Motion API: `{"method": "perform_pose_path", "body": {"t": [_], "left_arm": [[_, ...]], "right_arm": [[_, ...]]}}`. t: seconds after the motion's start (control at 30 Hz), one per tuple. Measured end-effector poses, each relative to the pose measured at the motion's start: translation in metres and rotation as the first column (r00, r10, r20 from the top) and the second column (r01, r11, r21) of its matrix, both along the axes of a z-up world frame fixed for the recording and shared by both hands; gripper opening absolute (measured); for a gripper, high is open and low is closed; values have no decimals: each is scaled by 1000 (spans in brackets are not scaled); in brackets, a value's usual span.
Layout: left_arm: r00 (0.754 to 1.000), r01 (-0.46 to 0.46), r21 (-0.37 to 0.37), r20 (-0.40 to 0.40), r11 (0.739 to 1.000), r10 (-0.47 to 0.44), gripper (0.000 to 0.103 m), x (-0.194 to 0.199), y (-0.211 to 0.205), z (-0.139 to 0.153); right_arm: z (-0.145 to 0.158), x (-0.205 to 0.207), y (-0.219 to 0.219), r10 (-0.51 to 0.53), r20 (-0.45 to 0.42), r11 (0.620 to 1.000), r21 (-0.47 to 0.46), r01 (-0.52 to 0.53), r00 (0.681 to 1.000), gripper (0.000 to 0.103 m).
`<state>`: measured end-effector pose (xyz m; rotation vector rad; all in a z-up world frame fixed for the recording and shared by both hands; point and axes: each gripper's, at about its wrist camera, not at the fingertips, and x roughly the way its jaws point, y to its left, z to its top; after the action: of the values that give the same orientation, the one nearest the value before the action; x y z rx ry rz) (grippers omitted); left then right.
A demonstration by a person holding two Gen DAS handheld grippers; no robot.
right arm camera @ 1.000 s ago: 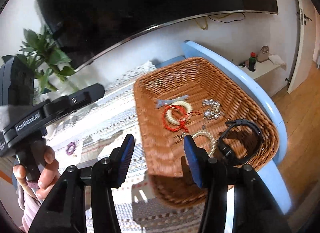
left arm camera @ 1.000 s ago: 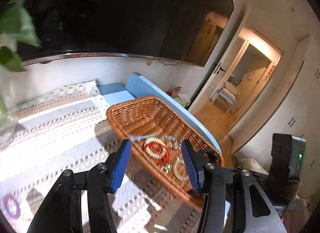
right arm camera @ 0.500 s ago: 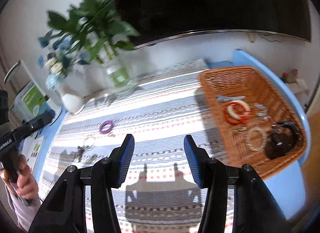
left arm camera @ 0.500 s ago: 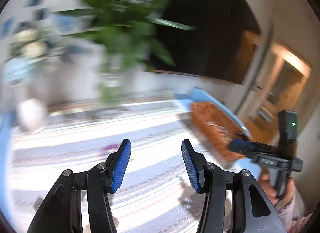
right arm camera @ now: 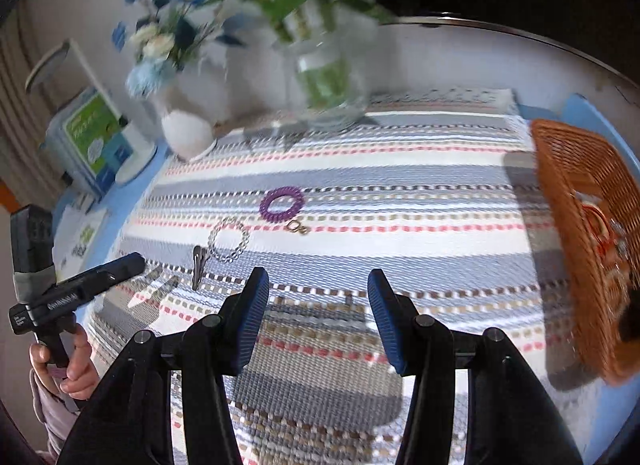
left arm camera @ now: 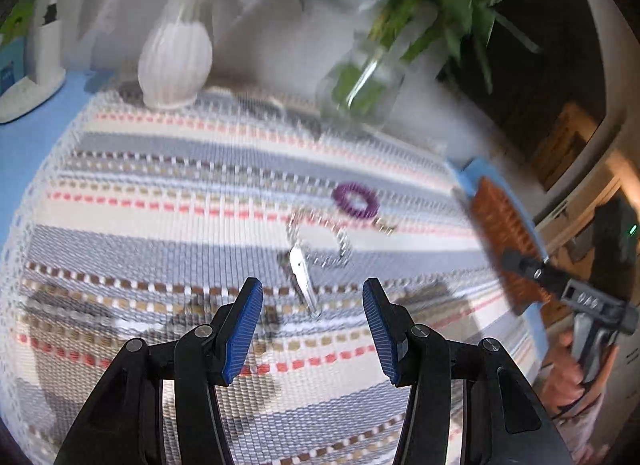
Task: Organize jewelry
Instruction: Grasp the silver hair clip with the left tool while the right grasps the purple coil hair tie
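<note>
Left claw (left arm camera: 312,303): we hold it spread wide with nothing between its blue pads, low over the striped cloth (left arm camera: 160,233), the hair clip just ahead of the gap.
Hair clip (left arm camera: 303,279): a silver clip lying flat on a grey stripe, toward the bench's left part; in our right view it looks dark (right arm camera: 198,265).
Chain bracelet (left arm camera: 320,239): a clear or silver link loop on the cloth, its rim touching or almost touching the clip's far end; blur keeps us from telling which.
Purple spiral hair tie (right arm camera: 282,204): flat on the cloth just past the chain bracelet, toward the back edge.
Small brass clasp (right arm camera: 297,227): beside the purple tie on its near side, right of the chain loop.
Vases: a white ribbed vase (left arm camera: 175,53) and a glass jar of green stems (left arm camera: 360,85) stand along the back edge.
Right claw (right arm camera: 314,317): we hold it spread and bare above the cloth's near middle.
Wicker basket (right arm camera: 576,193): at the bench's right edge, holding a red-and-white bangle and other pieces too blurred for us to name.
</note>
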<state>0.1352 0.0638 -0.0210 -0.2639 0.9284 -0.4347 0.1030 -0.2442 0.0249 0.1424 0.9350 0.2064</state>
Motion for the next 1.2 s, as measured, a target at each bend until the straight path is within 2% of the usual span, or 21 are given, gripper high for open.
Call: {"method": "perform_pose_path", "body": {"t": [0.2,0.3,0.47,0.57,0.77,0.83,0.97,1.1,1.2], "left_arm": [[999,16,-17,-37,1000,-17,53,5,-9,-18],[1000,6,37,-21,999,-6,53,4,-16,-20],[1000,-12,87,-6,996,12,53,9,-25,-23],[1000,-26,127,0,992,26,53,10,-29,-27],[999,-39,105,-5,994,40,53,13,-24,-30],[999,-40,109,-1,993,41,53,13,-24,-31],[999,-39,113,6,993,39,53,12,-24,-31],[999,-51,140,12,989,50,51,13,-27,-32],[997,-82,198,21,977,79,40,15,-33,-31]], "right_arm": [[-22,25,12,39,-53,998,-48,-42,998,54],[-30,37,18,62,-72,996,-62,-66,996,54],[-38,55,37,111,-82,988,-99,-119,990,54],[-39,72,43,130,-91,988,-76,-137,987,54],[-50,131,52,148,-105,983,-91,-157,983,46],[-62,148,53,146,-128,983,-90,-158,981,36],[-84,166,58,152,-156,981,-98,-169,976,35],[-87,165,75,181,-97,959,-203,-197,979,34],[-89,157,88,214,-49,933,-286,-219,976,18]]}}
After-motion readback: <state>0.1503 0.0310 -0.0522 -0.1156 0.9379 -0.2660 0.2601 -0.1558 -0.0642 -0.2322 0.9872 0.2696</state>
